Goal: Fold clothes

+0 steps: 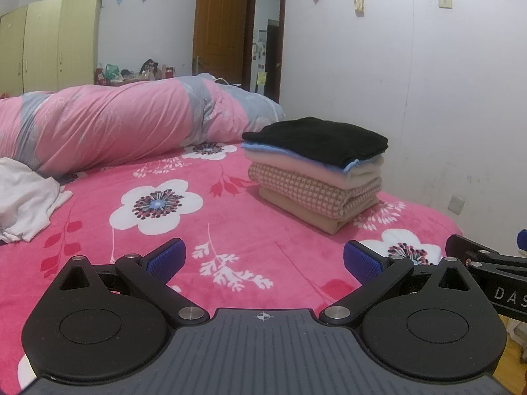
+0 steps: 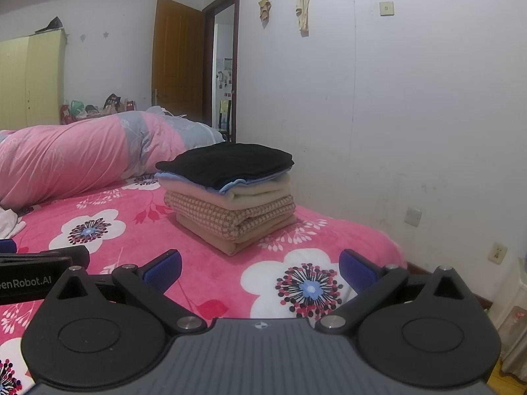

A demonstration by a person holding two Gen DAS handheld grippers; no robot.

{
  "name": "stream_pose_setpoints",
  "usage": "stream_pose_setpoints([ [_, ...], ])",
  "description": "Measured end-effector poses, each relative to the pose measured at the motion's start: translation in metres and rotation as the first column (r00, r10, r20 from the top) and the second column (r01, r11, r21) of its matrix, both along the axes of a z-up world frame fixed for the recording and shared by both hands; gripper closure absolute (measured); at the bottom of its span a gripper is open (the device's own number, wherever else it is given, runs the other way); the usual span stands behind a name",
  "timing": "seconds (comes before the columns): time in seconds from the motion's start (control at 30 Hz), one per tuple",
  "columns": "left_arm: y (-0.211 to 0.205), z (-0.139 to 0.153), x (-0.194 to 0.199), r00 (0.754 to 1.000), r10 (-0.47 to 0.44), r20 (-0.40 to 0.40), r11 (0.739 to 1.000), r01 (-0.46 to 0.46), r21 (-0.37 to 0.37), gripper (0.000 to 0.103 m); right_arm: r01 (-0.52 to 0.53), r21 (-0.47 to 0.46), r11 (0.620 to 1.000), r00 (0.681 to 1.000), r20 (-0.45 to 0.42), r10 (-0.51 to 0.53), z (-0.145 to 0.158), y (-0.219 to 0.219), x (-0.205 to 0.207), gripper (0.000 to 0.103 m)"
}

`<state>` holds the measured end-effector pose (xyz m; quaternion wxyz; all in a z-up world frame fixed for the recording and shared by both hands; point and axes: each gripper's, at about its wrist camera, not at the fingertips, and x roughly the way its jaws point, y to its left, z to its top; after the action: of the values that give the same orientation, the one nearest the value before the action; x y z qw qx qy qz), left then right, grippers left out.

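A stack of folded clothes (image 1: 316, 171) rests on the pink flowered bed (image 1: 230, 217), black piece on top, then blue, cream, checked and tan. The same stack of folded clothes (image 2: 230, 194) shows in the right wrist view. A crumpled white garment (image 1: 26, 204) lies at the left, and the white garment (image 2: 8, 222) peeks in at the right wrist view's left edge. My left gripper (image 1: 263, 260) hovers open over the bed with nothing between its blue pads. My right gripper (image 2: 260, 268) is open too, holding nothing, in front of the stack.
A rolled pink and grey duvet (image 1: 115, 128) lies across the far side of the bed. The white wall (image 1: 411, 82) runs close along the bed's right side. An open wooden door (image 1: 220, 26) and a wardrobe (image 1: 49, 42) stand behind.
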<state>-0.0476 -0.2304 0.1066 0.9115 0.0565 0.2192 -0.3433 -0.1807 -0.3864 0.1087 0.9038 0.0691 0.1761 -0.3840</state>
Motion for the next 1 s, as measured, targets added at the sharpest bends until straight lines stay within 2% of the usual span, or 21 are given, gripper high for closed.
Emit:
stream_pose_setpoints([
  [1.0,0.0015,-0.0021,-0.0012,1.0,0.002,-0.002,1.0,-0.002,0.001,0.0,-0.001,-0.002,1.0,1.0,0.0,0.001,-0.0006,0.0015,0.0002,0.0],
])
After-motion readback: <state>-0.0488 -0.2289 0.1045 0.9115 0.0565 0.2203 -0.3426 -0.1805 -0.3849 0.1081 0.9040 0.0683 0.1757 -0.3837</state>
